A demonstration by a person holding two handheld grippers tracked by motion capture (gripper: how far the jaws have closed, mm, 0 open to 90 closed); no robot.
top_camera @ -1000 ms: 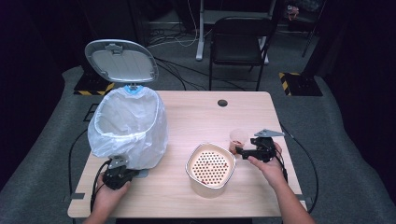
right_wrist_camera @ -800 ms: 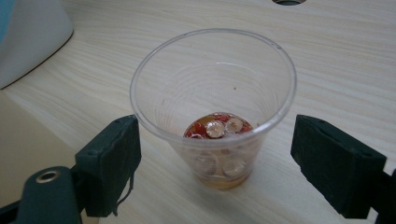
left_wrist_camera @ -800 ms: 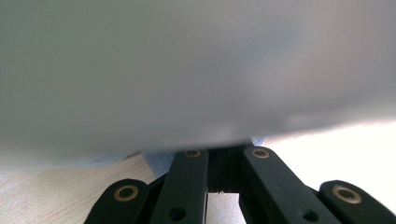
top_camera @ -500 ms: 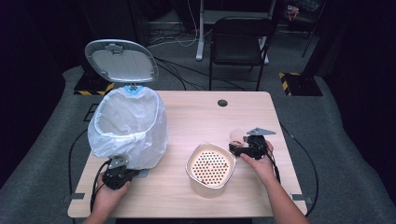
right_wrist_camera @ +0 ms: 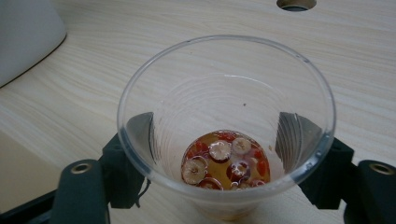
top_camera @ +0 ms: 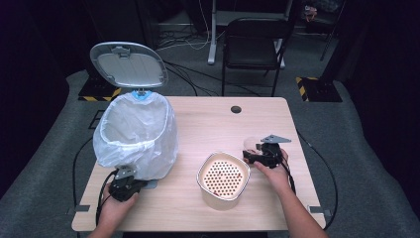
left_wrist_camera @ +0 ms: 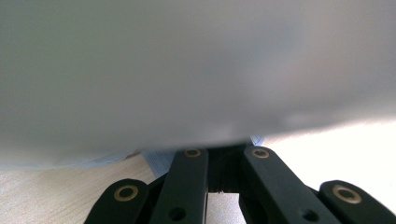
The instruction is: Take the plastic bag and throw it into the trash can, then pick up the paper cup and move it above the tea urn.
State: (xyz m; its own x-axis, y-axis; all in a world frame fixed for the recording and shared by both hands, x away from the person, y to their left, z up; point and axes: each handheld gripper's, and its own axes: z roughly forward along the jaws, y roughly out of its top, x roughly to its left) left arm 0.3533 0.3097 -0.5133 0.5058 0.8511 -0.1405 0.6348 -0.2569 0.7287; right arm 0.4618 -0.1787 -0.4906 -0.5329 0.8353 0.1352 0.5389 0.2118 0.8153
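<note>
Far left, near the table's (top_camera: 208,119) front-left corner: left gripper (top_camera: 130,184) low on the wood, jaws fully closed, tips tucked under the white bag (top_camera: 136,136) of the bin (top_camera: 143,98). Bag film right against the lens in the left gripper view, a pale blue corner of the bin base (left_wrist_camera: 156,161) just ahead of the linkage; whether anything is pinched there, cannot tell. Bin upright at the left edge, mouth open upward, grey lid (top_camera: 128,64) tipped back beyond the far-left corner.

Moving right: cream strainer bowl (top_camera: 223,177) with its perforated insert, sitting close to the front edge, just right of centre, well apart from the bag. Broad bare wood behind it, all the way to the cable hole (top_camera: 236,109) by the far edge.

Right again: clear plastic cup (right_wrist_camera: 226,121) standing upright near the right edge, long axis vertical, mouth straight up, amber liquid with red berries and sliced fruit (right_wrist_camera: 226,161) pooled at the bottom. Right gripper (top_camera: 250,154) pointing left toward the bowl, jaws still fairly wide but just been closing in, cup squarely between them, pads (right_wrist_camera: 140,130) at the cup's wall on both sides; firm pressing not clear, wall undented. Cup just beside the bowl's right rim, a narrow gap between. Strip of free table to the right edge, more room toward the far-right corner.
</note>
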